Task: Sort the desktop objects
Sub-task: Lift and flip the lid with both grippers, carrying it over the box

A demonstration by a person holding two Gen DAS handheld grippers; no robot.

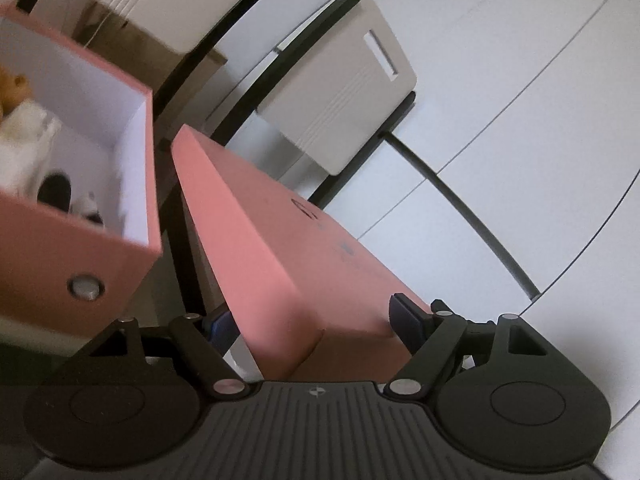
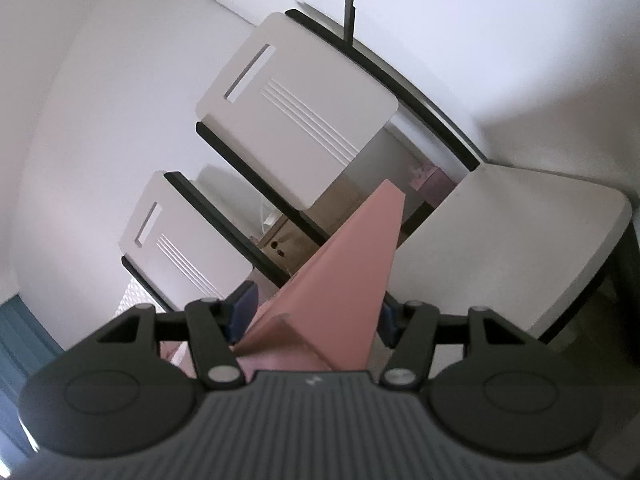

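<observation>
Gripping opposite ends, the left gripper (image 1: 316, 320) and right gripper (image 2: 314, 316) both clamp the pink lid (image 1: 280, 248).

beige chair backs (image 2: 296, 120) | white tiled floor (image 1: 520, 80) | brown cardboard box (image 2: 288, 240)

Left black two-finger gripper (image 1: 316, 320): blue pads clamped on the pink cardboard lid (image 1: 280, 248). Right black two-finger gripper (image 2: 314, 318): same, clamped on that lid's corner.
</observation>
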